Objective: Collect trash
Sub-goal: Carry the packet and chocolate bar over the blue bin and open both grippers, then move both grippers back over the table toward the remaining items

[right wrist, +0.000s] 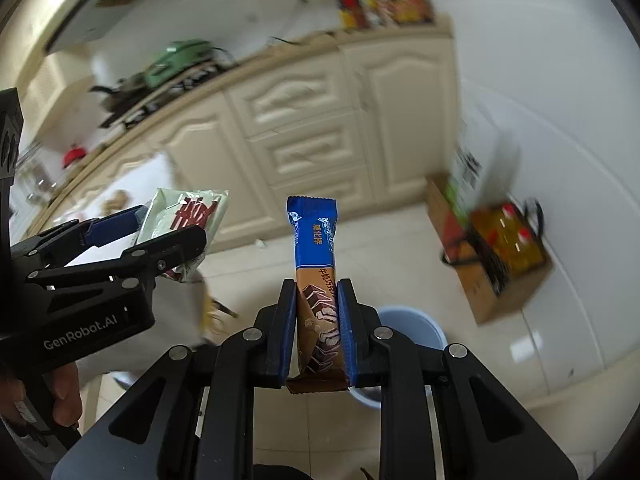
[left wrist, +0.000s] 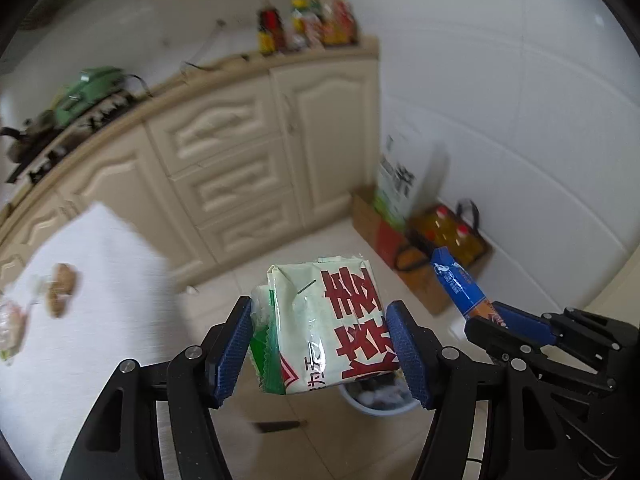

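Gripper [left wrist: 320, 344] clamps crumpled pale-green wrapper [left wrist: 324, 320], red-lettered.

A: Cream cabinets [left wrist: 256, 152], green appliance [left wrist: 86, 90] plus bottles [left wrist: 308, 24] up on countertop.
B: Cardboard box [right wrist: 504, 280] with oil bottles [right wrist: 506, 240] on floor by tiled wall [left wrist: 520, 100].

Left gripper [left wrist: 320, 344]: black frame, blue textured pads. It clamps a pale green packet [left wrist: 328, 320] with big red characters and a darker green edge. Right gripper [right wrist: 318, 332]: same black and blue, clamped on a snack bar wrapper [right wrist: 316, 264], blue on top, brown below with chocolate pieces pictured. Below the wrapper, light blue bin [right wrist: 416, 326]. Beyond the bin, cream cabinets [right wrist: 312, 120].
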### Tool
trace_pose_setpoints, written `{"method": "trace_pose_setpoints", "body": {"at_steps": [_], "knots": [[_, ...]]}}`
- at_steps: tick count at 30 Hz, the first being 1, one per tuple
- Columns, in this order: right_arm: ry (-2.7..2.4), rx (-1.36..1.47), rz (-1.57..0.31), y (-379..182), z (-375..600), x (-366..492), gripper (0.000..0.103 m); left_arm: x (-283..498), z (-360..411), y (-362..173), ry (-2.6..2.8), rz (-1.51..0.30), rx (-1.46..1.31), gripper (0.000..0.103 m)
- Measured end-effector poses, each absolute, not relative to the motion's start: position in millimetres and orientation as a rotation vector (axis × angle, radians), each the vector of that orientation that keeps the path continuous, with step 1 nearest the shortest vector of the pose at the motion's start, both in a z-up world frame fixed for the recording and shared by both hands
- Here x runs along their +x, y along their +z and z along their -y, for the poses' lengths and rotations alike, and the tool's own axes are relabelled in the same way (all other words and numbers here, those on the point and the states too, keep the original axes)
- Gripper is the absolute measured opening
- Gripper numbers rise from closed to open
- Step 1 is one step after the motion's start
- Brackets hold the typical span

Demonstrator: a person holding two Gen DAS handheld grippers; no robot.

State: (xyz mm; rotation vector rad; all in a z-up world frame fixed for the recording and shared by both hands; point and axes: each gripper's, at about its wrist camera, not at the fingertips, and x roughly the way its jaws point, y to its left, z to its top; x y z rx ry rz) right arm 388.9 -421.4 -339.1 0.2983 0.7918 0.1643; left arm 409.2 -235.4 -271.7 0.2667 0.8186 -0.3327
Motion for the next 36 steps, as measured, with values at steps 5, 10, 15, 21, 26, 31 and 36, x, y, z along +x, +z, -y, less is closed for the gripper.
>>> {"method": "trace_pose_setpoints", "body": {"at_steps": [5, 10, 15, 21, 26, 31, 36], "knots": [[0.112, 0.370, -0.852, -383.7, 462.3, 398.8, 0.020, 451.3, 278.4, -302.9, -0.364, -0.875, 0.307, 0.064], [0.091, 0.406, -0.895, -414.6, 481.6, 408.8, 0.020, 513.0, 322.3, -338.6, -0.378, -0.935, 0.337, 0.067], [0.081, 0.432, -0.928, -440.7, 490.1, 418.4, 0.020, 532.3, 341.5, -365.0, -0.353, -0.947, 0.351, 0.085], [0.077, 0.455, -0.954, -459.6, 490.9, 427.9, 0.020, 533.0, 343.1, -379.1, -0.329, -0.960, 0.354, 0.085], [0.073, 0.449, -0.954, -461.6, 486.1, 434.1, 0.022, 528.2, 337.8, -374.9, -0.317, -0.953, 0.346, 0.085], [0.058, 0.436, -0.943, -449.4, 481.4, 434.3, 0.029, 510.1, 328.0, -356.0, -0.318, -0.926, 0.337, 0.085], [0.043, 0.411, -0.914, -422.0, 475.0, 425.0, 0.036, 485.3, 313.1, -329.6, -0.331, -0.881, 0.302, 0.085]]}}
